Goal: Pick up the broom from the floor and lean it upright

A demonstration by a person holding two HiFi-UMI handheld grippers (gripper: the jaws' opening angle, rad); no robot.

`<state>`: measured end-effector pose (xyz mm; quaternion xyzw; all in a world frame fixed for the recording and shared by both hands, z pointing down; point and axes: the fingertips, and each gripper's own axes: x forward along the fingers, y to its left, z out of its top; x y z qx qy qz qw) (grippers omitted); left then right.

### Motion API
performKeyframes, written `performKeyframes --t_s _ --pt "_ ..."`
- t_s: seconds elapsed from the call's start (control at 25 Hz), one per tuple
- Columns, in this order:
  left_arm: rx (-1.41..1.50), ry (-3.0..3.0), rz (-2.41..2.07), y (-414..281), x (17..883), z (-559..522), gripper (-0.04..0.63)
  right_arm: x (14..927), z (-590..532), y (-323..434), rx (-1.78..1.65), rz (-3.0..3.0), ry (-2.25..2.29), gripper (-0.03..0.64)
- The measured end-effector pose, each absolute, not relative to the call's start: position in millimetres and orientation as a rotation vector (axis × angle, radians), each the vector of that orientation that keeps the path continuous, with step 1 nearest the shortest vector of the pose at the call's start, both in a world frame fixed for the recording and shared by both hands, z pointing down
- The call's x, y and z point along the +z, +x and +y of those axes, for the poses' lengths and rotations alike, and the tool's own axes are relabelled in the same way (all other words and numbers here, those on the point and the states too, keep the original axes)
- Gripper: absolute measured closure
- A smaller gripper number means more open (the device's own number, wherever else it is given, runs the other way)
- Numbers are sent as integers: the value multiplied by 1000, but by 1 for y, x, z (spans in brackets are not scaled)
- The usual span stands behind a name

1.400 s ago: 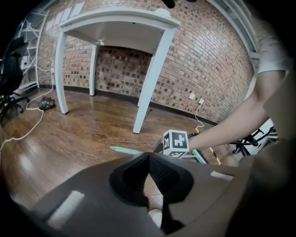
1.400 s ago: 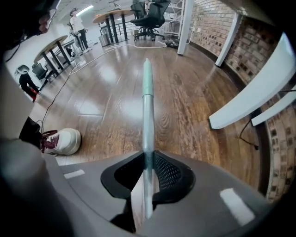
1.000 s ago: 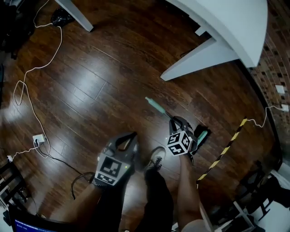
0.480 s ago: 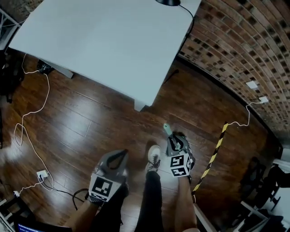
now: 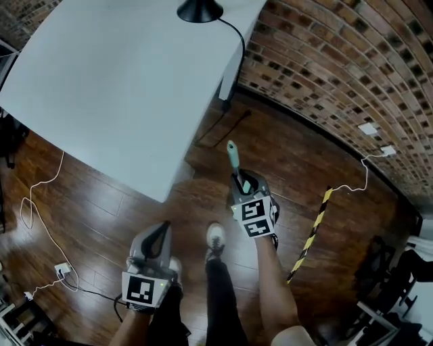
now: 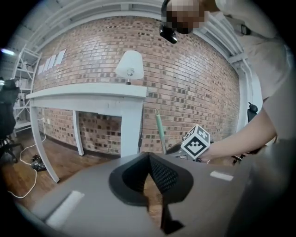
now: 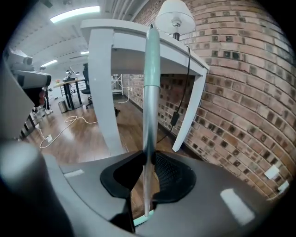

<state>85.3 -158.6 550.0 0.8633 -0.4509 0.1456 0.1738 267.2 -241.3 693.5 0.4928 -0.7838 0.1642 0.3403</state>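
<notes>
A: Biggest first?

B: Dark wood floor point(image 5: 101, 203), from 3 round to 9 o'clock in the head view. Next, brick wall point(image 5: 325, 61), curving from 12 to 3 o'clock. Then white worktop point(image 5: 115, 88), filling 9 to 12 o'clock.

A: And the broom?

B: Broom point(image 5: 233, 159), just right of centre, nearly upright. Pale green handle pointing to 12 o'clock, tip toward the worktop's near corner. Head mostly hidden; only a teal sliver at 6 o'clock in the right gripper view. Contact with the floor: cannot tell.

A: Held how?

B: Clamped in the right tongs point(image 5: 241, 181), pads pressing the handle point(image 7: 150, 92) from both sides. Marker cube point(image 5: 254, 217) just behind, at 5 o'clock of the grip.

A: The other pair?

B: Left tongs point(image 5: 161, 233), at 7 o'clock, well apart from the broom. Tips together, nothing between. Pointing toward 12 o'clock, at the worktop's edge.

A: Smaller things?

B: Yellow-and-black striped strip point(image 5: 311, 236) on the floor at 4 o'clock, slanting up toward the wall. Lamp point(image 5: 199, 9) on the worktop at 12 o'clock, black cord trailing down toward the wall. Shoe point(image 5: 215, 238) at 6 o'clock, between the two pairs of tongs. Thin white cable point(image 5: 40, 203) looping over the floor at 8 o'clock.
</notes>
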Motion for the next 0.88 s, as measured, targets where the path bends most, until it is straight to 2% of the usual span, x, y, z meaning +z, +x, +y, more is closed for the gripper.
performKeyframes --t_s 0.36,0.76,0.88 --pt "406 2425 -1299 112 552 -169 595 695 -302 237 413 -2123 1138 525" --pt "409 2403 -1305 96 561 -167 595 682 -312 228 340 -2154 1222 514" --pt "404 2394 -1313 88 561 -165 595 669 -320 227 415 -2219 1299 492"
